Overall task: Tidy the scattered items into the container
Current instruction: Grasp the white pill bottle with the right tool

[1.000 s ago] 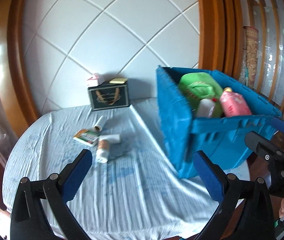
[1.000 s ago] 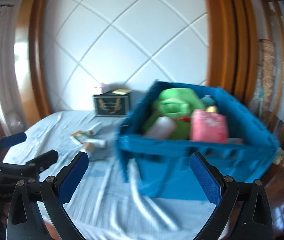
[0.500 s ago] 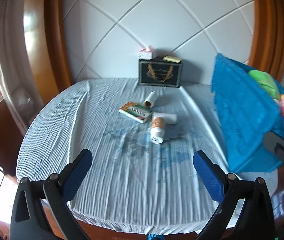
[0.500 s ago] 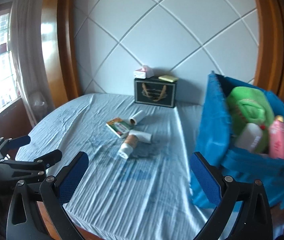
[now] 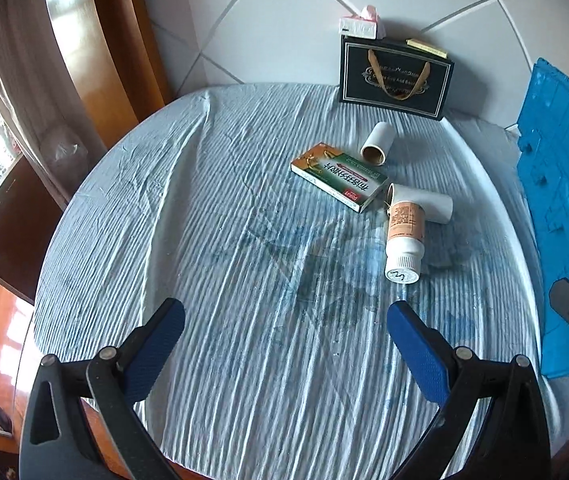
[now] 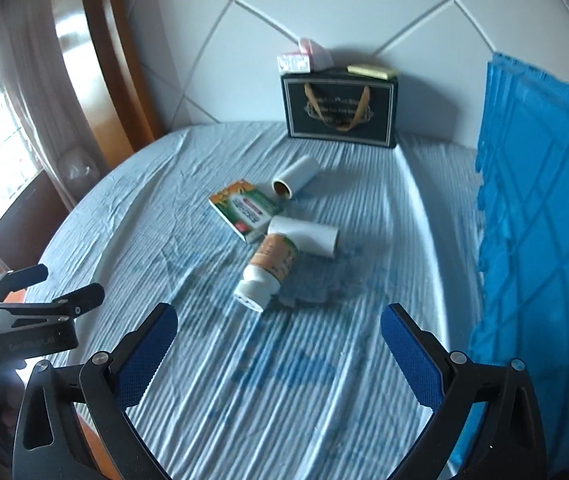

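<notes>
Both fisheye views look forward and down over the cloth-covered counter (image 5: 212,240) toward the black gift bag (image 5: 394,76) by the wall. The left view sits left of the bag's line, the right view nearer the blue crate (image 6: 540,240). Both share the bag, the white bottle (image 5: 403,236) well before it, and the crate's wall.

The left gripper (image 5: 284,334) hung wide open and empty above the blue striped tablecloth (image 5: 212,240). Ahead lay a green box (image 5: 338,176), two white tubes (image 5: 378,143) and a white bottle (image 5: 403,236) resting against one tube. The blue crate (image 5: 564,200) stood at the right edge.
</notes>
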`<action>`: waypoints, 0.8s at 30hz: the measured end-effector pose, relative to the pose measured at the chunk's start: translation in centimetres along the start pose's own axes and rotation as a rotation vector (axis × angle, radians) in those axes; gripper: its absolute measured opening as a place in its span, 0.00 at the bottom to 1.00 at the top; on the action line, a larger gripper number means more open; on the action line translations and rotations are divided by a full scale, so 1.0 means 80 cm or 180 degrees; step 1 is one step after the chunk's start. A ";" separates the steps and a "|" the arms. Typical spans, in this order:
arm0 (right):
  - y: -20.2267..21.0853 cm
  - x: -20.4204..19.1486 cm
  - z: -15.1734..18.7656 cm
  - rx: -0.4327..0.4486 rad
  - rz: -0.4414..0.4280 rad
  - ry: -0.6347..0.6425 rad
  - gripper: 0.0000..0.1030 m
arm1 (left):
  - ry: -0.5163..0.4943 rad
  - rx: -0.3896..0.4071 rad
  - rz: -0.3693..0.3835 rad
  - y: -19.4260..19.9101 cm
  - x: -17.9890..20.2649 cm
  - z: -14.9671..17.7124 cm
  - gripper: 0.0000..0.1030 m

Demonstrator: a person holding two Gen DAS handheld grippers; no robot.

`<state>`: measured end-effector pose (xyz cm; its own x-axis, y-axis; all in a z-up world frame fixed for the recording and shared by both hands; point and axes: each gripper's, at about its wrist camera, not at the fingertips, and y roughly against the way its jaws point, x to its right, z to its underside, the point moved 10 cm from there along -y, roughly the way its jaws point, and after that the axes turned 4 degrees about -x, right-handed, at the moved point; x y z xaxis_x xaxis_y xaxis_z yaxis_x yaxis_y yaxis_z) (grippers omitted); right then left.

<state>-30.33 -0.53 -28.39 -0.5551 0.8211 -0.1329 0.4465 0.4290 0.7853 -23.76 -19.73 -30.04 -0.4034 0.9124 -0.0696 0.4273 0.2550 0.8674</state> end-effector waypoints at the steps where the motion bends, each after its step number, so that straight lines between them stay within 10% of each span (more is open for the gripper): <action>1: -0.008 0.004 -0.001 -0.0037 0.0024 -0.0029 1.00 | -0.0008 -0.0021 0.0001 -0.008 0.000 -0.004 1.00; 13: -0.111 0.009 -0.022 -0.0447 0.0229 -0.0535 0.99 | -0.0300 -0.0196 0.0252 -0.097 -0.007 -0.063 1.00; 18: -0.169 0.000 -0.030 -0.0598 0.0406 -0.0790 0.78 | -0.0553 -0.0258 0.0422 -0.142 -0.015 -0.082 1.00; 24: -0.223 -0.007 -0.032 -0.0683 0.0700 -0.1048 0.78 | -0.0925 -0.0300 0.0654 -0.196 -0.006 -0.096 1.00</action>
<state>-39.79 -9.58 -40.75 -0.1949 0.9750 -0.1070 0.3540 0.1717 0.9194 -36.42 -26.62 -39.81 -0.0644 0.9978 -0.0145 0.3937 0.0387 0.9184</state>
